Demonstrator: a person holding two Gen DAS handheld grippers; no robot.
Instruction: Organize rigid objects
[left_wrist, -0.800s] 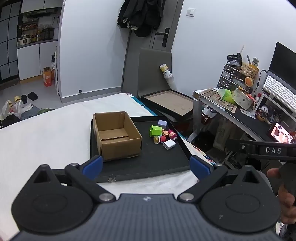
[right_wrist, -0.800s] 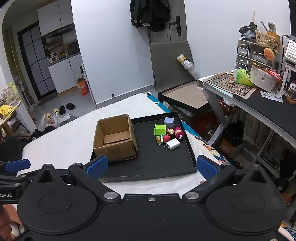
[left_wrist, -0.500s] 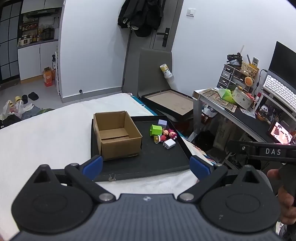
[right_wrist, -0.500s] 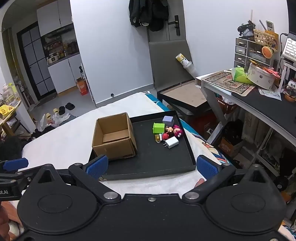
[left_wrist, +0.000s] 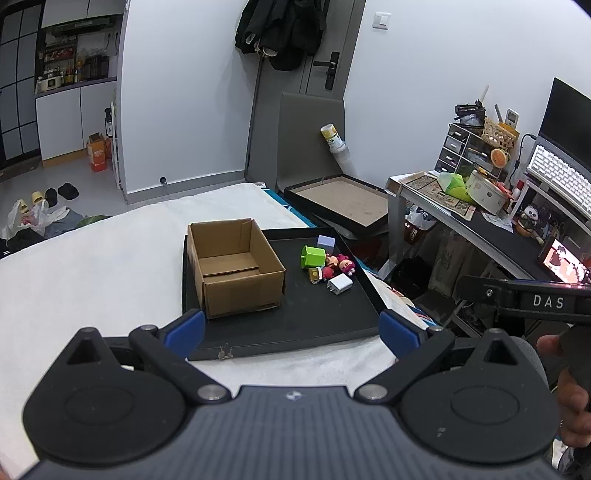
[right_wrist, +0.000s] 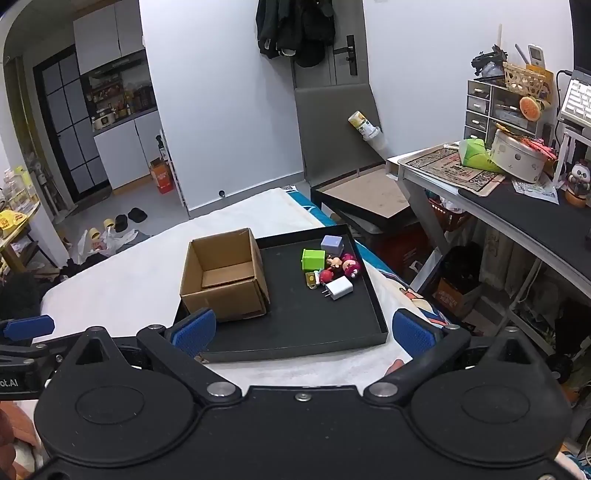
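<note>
You have sorted nothing yet: the open brown cardboard box (left_wrist: 236, 266) on the left of the shallow black tray (left_wrist: 295, 325) sits empty, the cluster of small toys and blocks (left_wrist: 327, 264) lies loose on the tray's far right, and your left gripper (left_wrist: 291, 328) and right gripper (right_wrist: 301, 330) both hang wide-jawed and empty on the near side.

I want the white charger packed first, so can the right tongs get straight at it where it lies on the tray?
Probably yes. The white charger lies at the near edge of the toy cluster on the black tray, bare tray before it. The right tongs are open and empty; the cardboard box stands aside.
</note>
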